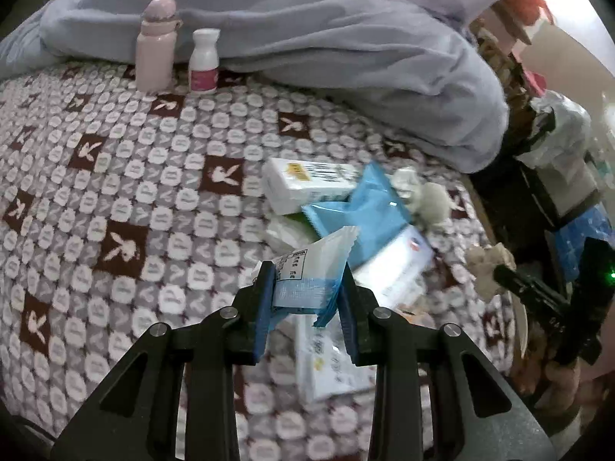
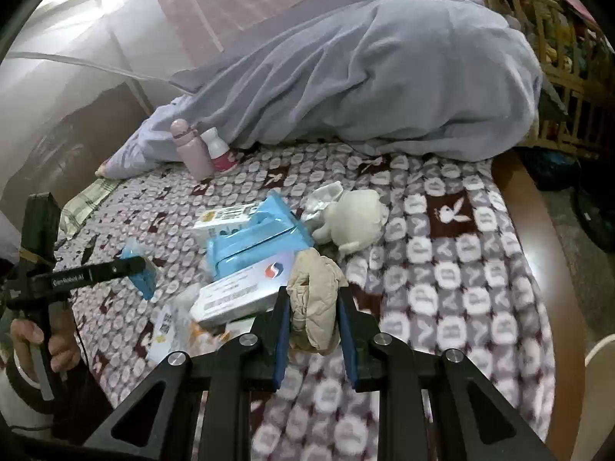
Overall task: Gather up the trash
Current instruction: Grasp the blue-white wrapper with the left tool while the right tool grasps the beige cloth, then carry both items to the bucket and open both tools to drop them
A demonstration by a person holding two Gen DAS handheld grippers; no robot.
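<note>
Now both grippers are loaded above the bedspread (image 1: 115,176). Left gripper (image 1: 307,292) pinches a crinkled wrapper (image 1: 307,269), white with printed text and a blue band, its serrated end sticking up past the fingertips. Right gripper (image 2: 313,307) clamps a crumpled beige wad (image 2: 313,292), wrinkled and soft. Just beyond the wrapper sits the trash pile: a blue packet (image 1: 357,211), a white box (image 1: 307,184), a pale card (image 1: 396,265) and a whitish lump (image 1: 430,203). Far behind the pile, a pink bottle (image 1: 155,46) and a white bottle (image 1: 204,61) stand against the blue blanket (image 1: 326,46).
</note>
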